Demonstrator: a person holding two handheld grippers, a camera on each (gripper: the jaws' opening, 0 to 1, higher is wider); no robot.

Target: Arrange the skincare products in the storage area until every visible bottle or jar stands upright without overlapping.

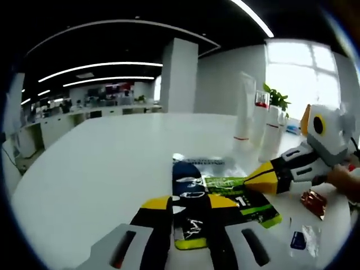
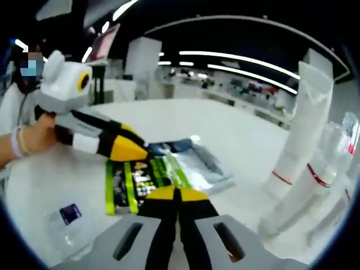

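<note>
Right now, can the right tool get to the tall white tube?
Probably yes. The tall white tube stands upright just off to one side of the right tool, with bare white table between them.

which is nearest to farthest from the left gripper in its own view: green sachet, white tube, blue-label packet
1. green sachet, at the left gripper tips
2. blue-label packet, low right on the table
3. white tube, upright, far right
</note>
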